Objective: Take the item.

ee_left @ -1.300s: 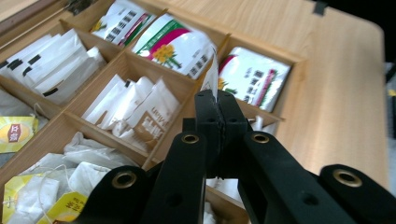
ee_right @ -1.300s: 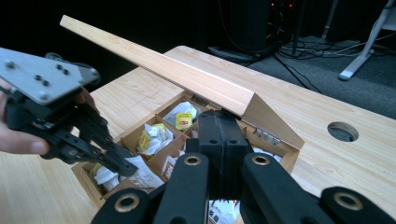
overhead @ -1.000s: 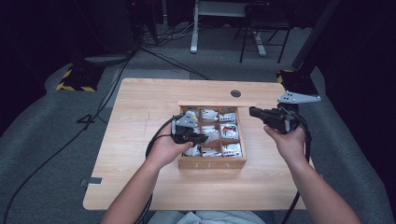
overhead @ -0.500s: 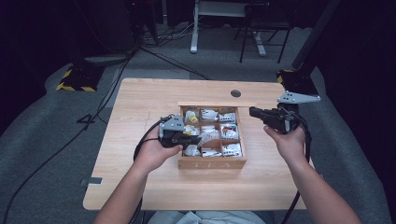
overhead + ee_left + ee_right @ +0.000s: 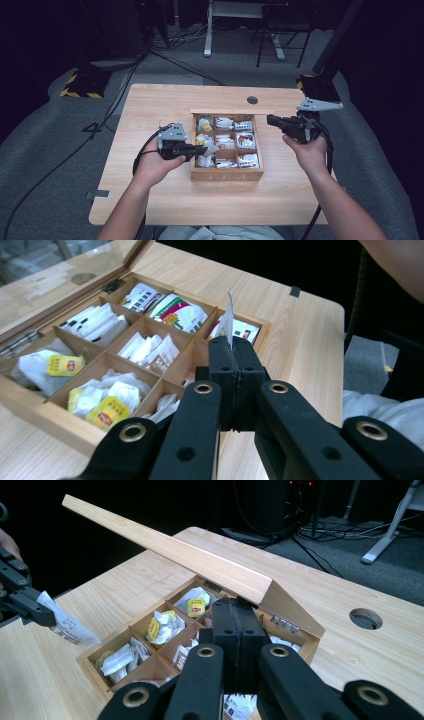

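Over the left edge of the tea box [image 5: 227,174], high view: left gripper [image 5: 200,149] carries a tea packet [image 5: 209,146], lifted clear, not yet set down. Left gripper view: jaws clenched on packet's edge. Right gripper view: right gripper [image 5: 235,611] clenched, empty, level beside the open lid [image 5: 165,550].
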`<state>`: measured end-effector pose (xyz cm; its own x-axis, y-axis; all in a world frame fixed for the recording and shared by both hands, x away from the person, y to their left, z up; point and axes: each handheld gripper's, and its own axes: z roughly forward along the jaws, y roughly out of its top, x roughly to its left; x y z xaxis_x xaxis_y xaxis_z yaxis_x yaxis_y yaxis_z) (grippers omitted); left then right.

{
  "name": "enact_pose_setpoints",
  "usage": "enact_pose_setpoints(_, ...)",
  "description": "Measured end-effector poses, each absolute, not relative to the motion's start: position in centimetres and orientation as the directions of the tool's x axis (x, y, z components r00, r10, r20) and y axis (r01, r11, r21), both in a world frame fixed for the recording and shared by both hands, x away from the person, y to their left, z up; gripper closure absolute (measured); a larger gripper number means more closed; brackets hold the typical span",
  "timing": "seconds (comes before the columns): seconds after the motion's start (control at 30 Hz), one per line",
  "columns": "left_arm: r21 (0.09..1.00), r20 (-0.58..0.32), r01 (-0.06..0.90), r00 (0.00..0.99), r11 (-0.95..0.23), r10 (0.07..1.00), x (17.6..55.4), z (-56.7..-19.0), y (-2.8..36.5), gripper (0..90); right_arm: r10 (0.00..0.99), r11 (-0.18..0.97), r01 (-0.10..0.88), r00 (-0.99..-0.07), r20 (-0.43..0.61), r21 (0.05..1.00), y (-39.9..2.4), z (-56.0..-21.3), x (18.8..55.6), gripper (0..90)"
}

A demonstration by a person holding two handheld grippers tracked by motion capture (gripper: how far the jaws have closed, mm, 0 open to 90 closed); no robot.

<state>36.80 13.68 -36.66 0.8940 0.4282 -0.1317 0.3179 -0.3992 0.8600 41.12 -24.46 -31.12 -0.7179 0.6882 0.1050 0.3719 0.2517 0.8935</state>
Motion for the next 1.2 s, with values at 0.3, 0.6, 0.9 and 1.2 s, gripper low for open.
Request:
enact_pose_setpoints(0.3, 0.862, -0.106, 0.312, 0.881, -0.399, 0.460, 36.4, -36.9, 15.5, 89.8, 0.690, 0.253, 0.372, -0.716, 0.102, 0.893, -24.4, -31.1, 41.1, 90.0)
enact_pose_setpoints(0.6, 0.868, -0.101, 0.321, 0.862, -0.379, 0.498, 35.7, -37.4, 17.5, 89.7, 0.691, 0.255, 0.372, -0.716, 0.101, 0.892, -24.4, -31.1, 41.1, 89.9)
enact_pose_setpoints(0.9, 0.861, -0.081, 0.329, 0.841, -0.387, 0.535, 35.4, -37.8, 19.2, 89.6, 0.691, 0.255, 0.370, -0.716, 0.100, 0.893, -24.4, -31.2, 41.0, 89.9)
enact_pose_setpoints(1.2, 0.855, -0.058, 0.334, 0.822, -0.397, 0.567, 35.3, -38.1, 20.4, 89.5, 0.691, 0.255, 0.371, -0.716, 0.100, 0.893, -24.4, -31.2, 41.0, 90.0)
